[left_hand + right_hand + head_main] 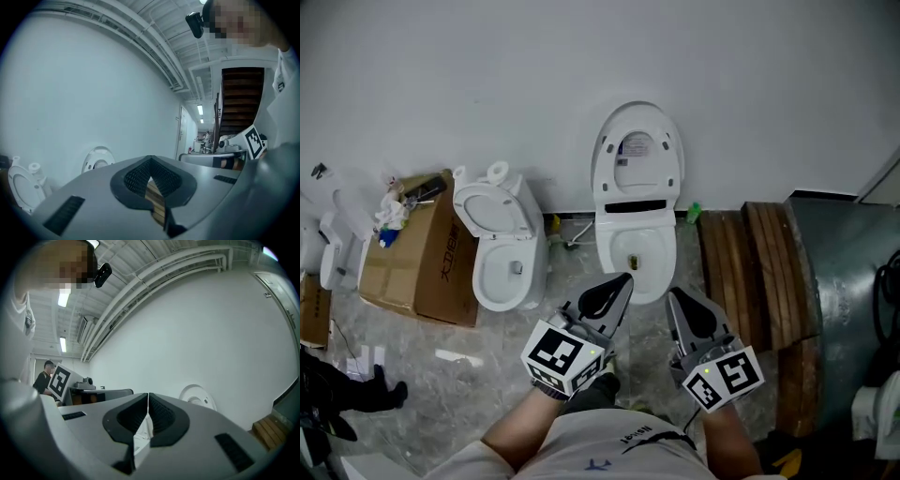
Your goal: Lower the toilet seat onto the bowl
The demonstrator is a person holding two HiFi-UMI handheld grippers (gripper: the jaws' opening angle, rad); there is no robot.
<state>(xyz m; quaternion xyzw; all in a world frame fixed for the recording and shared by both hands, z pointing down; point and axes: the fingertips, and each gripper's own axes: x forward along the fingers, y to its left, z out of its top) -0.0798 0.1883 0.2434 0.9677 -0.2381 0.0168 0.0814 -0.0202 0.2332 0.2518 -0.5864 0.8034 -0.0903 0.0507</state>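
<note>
A white toilet stands against the wall in the head view, its seat and lid (637, 159) raised upright above the open bowl (636, 255). Both grippers hover side by side just in front of the bowl and touch nothing. My left gripper (619, 284) is shut and empty, with its tip near the bowl's front rim. Slightly further back, my right gripper (682, 302) is also shut with nothing in it. The raised lid (97, 162) shows ahead of the left gripper (150, 159) in the left gripper view. It also shows as the lid (199, 397) beyond the right gripper (148, 395).
A second white toilet (500, 246) with a tilted seat stands to the left, beside a cardboard box (417, 251). Wooden planks (759, 272) and a grey metal duct (848, 272) lie to the right. A person stands far off in the right gripper view.
</note>
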